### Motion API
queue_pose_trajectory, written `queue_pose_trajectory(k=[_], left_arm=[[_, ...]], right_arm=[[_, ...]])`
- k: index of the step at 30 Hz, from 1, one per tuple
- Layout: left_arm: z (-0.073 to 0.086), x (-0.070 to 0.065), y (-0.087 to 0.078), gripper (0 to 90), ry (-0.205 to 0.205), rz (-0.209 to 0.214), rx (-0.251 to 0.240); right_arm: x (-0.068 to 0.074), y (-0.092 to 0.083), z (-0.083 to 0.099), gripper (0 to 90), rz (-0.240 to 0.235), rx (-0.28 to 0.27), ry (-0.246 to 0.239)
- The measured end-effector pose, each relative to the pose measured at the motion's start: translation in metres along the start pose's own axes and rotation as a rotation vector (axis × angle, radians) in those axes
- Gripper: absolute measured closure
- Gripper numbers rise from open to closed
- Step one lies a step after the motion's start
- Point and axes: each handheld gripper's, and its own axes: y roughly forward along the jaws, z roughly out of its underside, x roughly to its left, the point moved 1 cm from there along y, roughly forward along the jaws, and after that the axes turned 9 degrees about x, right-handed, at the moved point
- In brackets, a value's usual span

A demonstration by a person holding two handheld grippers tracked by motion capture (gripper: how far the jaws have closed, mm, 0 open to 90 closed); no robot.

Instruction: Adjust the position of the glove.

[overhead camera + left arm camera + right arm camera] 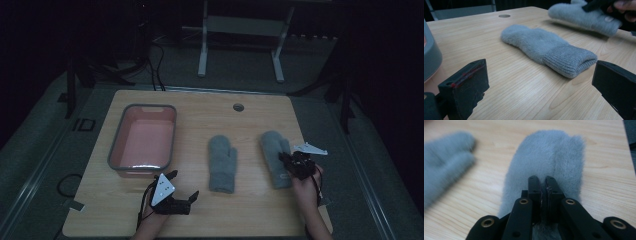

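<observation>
Two grey mittens lie on the wooden table. My right gripper (286, 160) is over the cuff end of the right mitten (273, 146), thumb side. In the right gripper view its jaws (543, 185) are pressed together with a pinch of that mitten (549, 152) between them. The middle mitten (222, 162) lies flat, cuff towards me, with nothing touching it. My left gripper (183, 185) hovers near the front edge, left of that mitten, jaws wide apart. In the left gripper view (541, 87) the middle mitten's cuff (571, 61) lies ahead, beyond the jaws.
A grey tub (116, 145) with a pink inside stands at the table's left, just beyond my left gripper; its wall (431, 55) shows close by in the left gripper view. A round cable hole (238, 107) sits near the far edge.
</observation>
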Motion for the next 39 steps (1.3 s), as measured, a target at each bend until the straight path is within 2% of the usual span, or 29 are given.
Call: queue_pose_trajectory(k=[4,7,9,10,15,19,22,23,25,27,28,30,34,37,38,39], left_arm=[[0.000,0.000,0.000,1.0,-0.002,-0.001,-0.002],[0.000,0.000,-0.001,1.0,-0.005,-0.002,-0.004],[-0.001,0.001,-0.001,1.0,-0.008,-0.001,-0.006],[-0.001,0.001,-0.001,1.0,-0.009,-0.002,-0.007],[-0.002,0.001,-0.003,1.0,-0.017,0.003,-0.018],[-0.003,0.001,-0.005,1.0,-0.027,0.005,-0.025],[-0.003,0.001,-0.006,1.0,-0.033,0.011,-0.032],[-0.003,0.001,-0.006,1.0,-0.033,0.011,-0.033],[-0.003,0.001,-0.007,1.0,-0.034,0.013,-0.035],[-0.003,0.002,-0.008,1.0,-0.040,0.014,-0.037],[-0.003,0.002,-0.008,1.0,-0.046,0.017,-0.039],[-0.002,0.003,-0.009,1.0,-0.050,0.021,-0.039],[-0.003,0.004,-0.010,1.0,-0.062,0.029,-0.050],[-0.003,0.004,-0.010,1.0,-0.059,0.031,-0.050],[-0.003,0.004,-0.010,1.0,-0.057,0.031,-0.050],[-0.004,0.003,-0.009,1.0,-0.056,0.032,-0.049]], right_arm=[[0.015,-0.012,-0.007,85.1,-0.014,-0.041,0.066],[0.031,-0.016,-0.010,85.1,-0.034,-0.063,0.111],[0.046,-0.016,-0.012,85.2,-0.050,-0.072,0.121],[0.054,-0.014,-0.013,85.2,-0.072,-0.071,0.128],[0.091,-0.009,-0.020,85.1,-0.124,-0.085,0.129],[0.116,-0.005,-0.027,85.1,-0.174,-0.096,0.160],[0.137,-0.001,-0.032,85.1,-0.191,-0.102,0.159],[0.149,0.003,-0.034,85.0,-0.198,-0.104,0.155],[0.153,0.006,-0.035,85.1,-0.198,-0.108,0.160],[0.159,0.011,-0.035,85.1,-0.217,-0.112,0.186],[0.161,0.014,-0.034,85.0,-0.207,-0.115,0.186],[0.162,0.019,-0.032,85.0,-0.227,-0.114,0.229],[0.166,0.027,-0.024,85.0,-0.245,-0.118,0.261],[0.171,0.036,-0.018,85.0,-0.222,-0.098,0.263],[0.170,0.043,-0.015,84.9,-0.189,-0.084,0.262],[0.170,0.043,-0.015,84.9,-0.189,-0.084,0.262]])
